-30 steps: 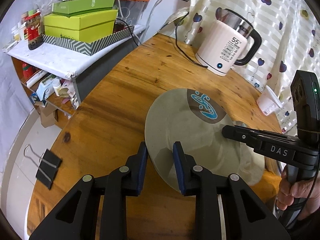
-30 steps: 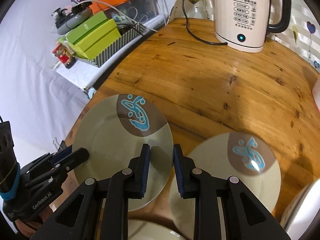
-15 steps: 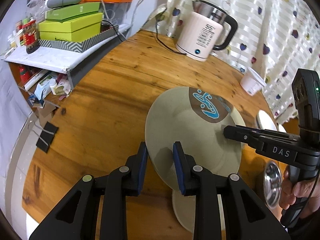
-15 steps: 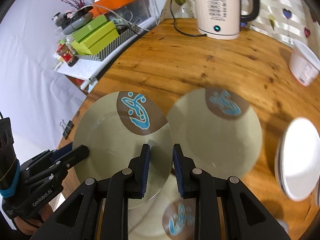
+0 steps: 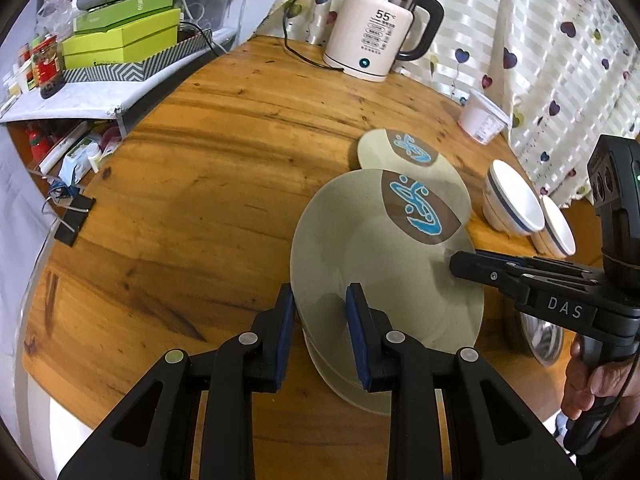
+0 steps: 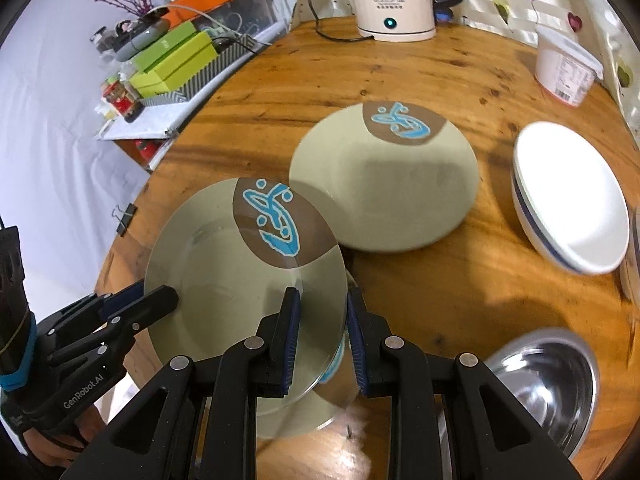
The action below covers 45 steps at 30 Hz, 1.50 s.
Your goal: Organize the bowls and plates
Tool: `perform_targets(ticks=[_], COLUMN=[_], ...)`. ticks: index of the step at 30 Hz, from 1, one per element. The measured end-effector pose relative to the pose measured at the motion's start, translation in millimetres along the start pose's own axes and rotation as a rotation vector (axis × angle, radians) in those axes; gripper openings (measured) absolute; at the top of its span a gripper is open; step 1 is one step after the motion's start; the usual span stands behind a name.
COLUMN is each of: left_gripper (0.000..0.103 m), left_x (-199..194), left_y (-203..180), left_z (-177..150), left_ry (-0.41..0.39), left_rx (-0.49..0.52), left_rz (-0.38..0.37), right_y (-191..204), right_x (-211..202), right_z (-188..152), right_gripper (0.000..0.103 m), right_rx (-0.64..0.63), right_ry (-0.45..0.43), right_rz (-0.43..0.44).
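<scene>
Round grey-green plate [image 6: 224, 264] — brown patch with a blue-and-white squiggle; white ceramic bowl [image 6: 572, 200] — dark blue rim band; cream curtain [image 5: 540, 40], dark hearts.

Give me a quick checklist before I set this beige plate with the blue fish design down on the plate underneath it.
1. Left gripper clamped on the beige plate with the blue fish design at its near rim: ok.
2. Right gripper clamped on the opposite rim: ok.
3. Held plate roughly level: cannot tell.
4. Matching beige plate below it on the wooden table, partly showing: ok.
5. Held plate centred over that one: not ok, it sits offset.
6. Third beige plate, white bowl with a blue stripe and steel bowl clear of the drop spot: ok.
</scene>
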<state>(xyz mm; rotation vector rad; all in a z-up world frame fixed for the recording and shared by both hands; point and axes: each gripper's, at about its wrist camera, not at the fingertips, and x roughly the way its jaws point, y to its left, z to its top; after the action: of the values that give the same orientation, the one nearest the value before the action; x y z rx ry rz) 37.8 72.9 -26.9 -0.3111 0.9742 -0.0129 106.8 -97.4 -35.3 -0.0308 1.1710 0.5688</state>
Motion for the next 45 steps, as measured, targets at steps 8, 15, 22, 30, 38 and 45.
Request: perform_targets(ticks=[8,15,22,30,38,45], left_gripper=[0.027,0.027,0.027,0.027,0.027,0.027], left_x=[2,6,10,11,10,6], left_y=[-7,-9,-11,-13,-12,-4], left_z=[-11,-16,-18,-18,-18,-12], left_ry=[0.019,0.037,0.044,0.035,0.032,-0.008], left_rx=[0.011,0.014,0.024,0.038,0.041,0.020], left_rz=[-0.005,-0.003,0.004,0.012,0.010,0.002], right_y=[-5,-7,-6,-3,0,-5], right_x=[0,2,3,3,1,0], right_z=[-16,-23,-23,-24,-23,-25], right_gripper=[0.023,0.023,0.023,0.024,0.024,0.024], right_rx=[0.008,0.007,0.003,-0.031,-0.054,-0.033], right_ry=[0.015,0.026,0.022,0.003,-0.017,-0.030], right_rz=[-0.016,-0.027,-0.040,-0.078,-0.084,-0.070])
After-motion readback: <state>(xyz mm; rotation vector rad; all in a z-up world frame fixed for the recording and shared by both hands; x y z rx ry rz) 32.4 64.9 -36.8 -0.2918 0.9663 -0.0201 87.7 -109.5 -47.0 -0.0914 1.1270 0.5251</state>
